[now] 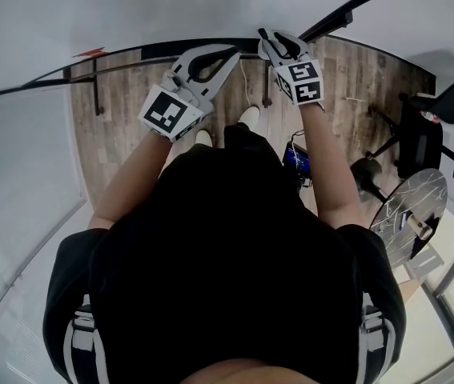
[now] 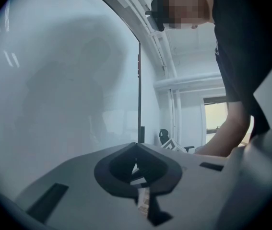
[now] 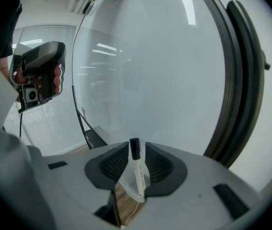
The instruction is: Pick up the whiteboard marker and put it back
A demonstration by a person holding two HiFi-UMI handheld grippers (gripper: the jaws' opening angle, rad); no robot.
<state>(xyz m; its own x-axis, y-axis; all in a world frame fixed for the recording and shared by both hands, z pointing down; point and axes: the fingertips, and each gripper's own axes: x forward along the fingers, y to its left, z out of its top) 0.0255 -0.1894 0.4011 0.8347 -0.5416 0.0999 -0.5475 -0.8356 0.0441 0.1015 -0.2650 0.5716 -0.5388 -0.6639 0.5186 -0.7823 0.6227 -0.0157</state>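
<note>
Right gripper (image 3: 136,147) jaws apart around whiteboard marker (image 3: 137,175), cap at 12 o'clock; retreat straight toward 6 o'clock, no nudging.

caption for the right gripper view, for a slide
Open right gripper with the black-capped whiteboard marker between its jaws, facing the whiteboard.
</note>
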